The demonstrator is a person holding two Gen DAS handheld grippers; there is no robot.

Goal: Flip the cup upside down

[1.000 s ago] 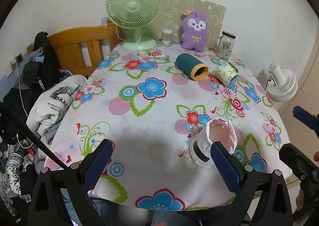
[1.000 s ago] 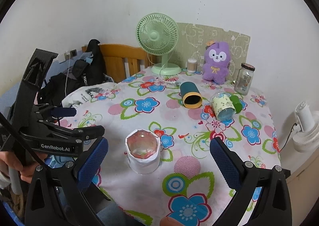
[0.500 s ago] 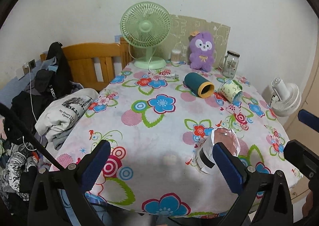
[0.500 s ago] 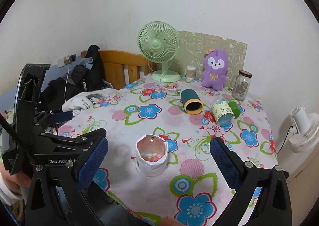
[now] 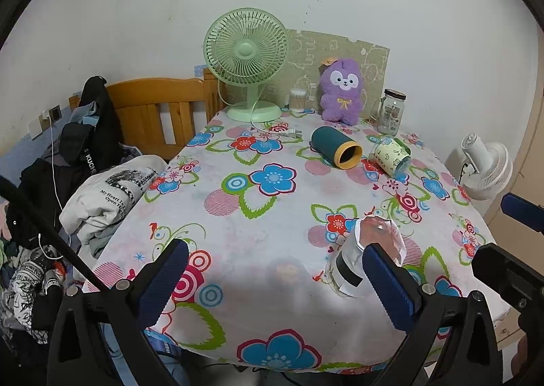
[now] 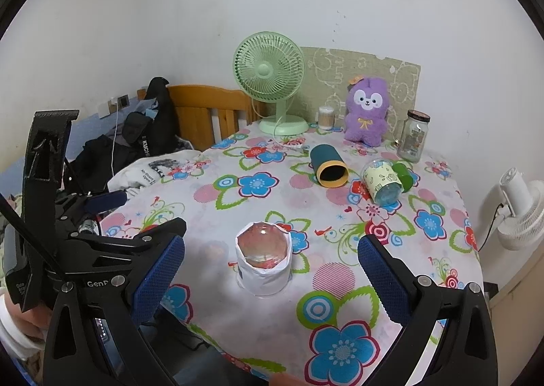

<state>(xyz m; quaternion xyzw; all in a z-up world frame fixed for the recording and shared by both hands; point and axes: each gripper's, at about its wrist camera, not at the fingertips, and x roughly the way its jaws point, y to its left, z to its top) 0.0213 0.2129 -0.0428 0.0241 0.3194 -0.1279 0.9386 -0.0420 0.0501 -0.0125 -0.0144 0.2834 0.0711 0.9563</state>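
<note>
1. The clear glass cup wrapped in white paper [image 6: 263,262] stands on the flower-print tablecloth [image 6: 340,202] near the table's front edge, mouth up as far as can be judged.
2. The right gripper [image 6: 270,270] is spread wide, empty, the cup centred between its blue pads [image 6: 380,279].
3. The left gripper [image 5: 272,279] is likewise released and empty, the cup beside its right finger.
4. Risk: the loose paper sleeve may slip on the glass under grip, dropping the cup off the near edge.
5. Farther back, well apart: a teal tube cup with yellow rim [image 6: 328,165] and a pale printed cup [image 6: 380,183], both lying on their sides. Nothing blocks the approach.
</note>
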